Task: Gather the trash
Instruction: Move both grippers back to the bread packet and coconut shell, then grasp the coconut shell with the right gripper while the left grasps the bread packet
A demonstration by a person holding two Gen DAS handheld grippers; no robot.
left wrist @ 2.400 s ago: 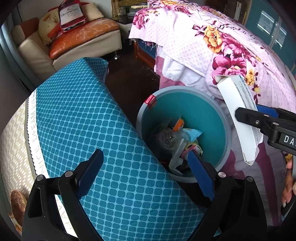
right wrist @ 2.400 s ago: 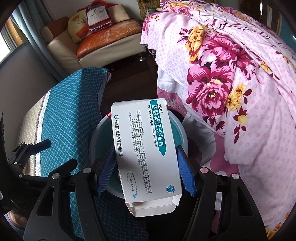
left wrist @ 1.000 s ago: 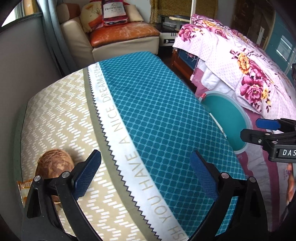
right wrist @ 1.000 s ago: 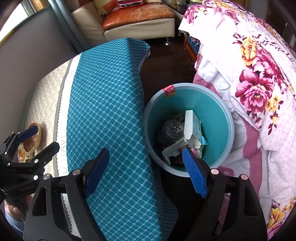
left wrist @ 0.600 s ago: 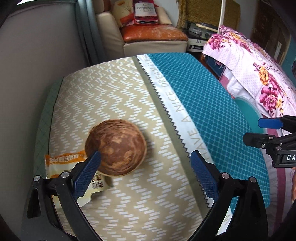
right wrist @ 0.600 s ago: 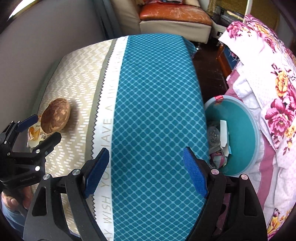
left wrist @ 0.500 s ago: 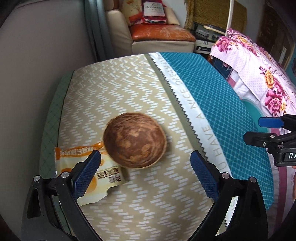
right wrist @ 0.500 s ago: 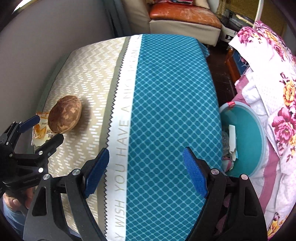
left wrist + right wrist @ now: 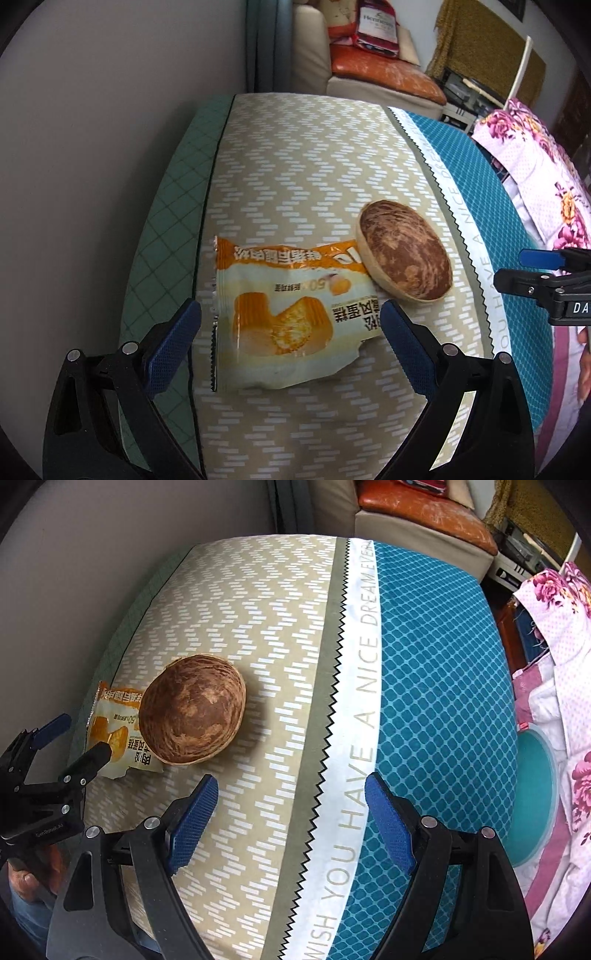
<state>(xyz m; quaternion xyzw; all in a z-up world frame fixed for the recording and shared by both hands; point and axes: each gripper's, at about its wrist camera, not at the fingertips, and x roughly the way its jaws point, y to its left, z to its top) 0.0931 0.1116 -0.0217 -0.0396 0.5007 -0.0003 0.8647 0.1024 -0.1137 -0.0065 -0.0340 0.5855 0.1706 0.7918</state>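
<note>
An empty orange and white cake wrapper (image 9: pixel 284 317) lies flat on the beige zigzag part of the tablecloth, its right edge touching a brown half coconut shell (image 9: pixel 404 253). My left gripper (image 9: pixel 290 341) is open, its blue pads either side of the wrapper's near half, just above it. My right gripper (image 9: pixel 290 819) is open and empty over the cloth, to the right of the shell (image 9: pixel 192 723) and wrapper (image 9: pixel 110 734). The teal trash bin (image 9: pixel 535 797) stands on the floor at the table's right.
The table (image 9: pixel 436 664) is covered by a beige and teal cloth. A grey wall (image 9: pixel 92 129) runs along its left side. A floral bedspread (image 9: pixel 554 627) lies to the right, a sofa (image 9: pixel 369 70) beyond the table.
The right gripper let the white medicine box go into the bin. Both grippers then swung left from the bin across the table. The left one has come down over the wrapper.
</note>
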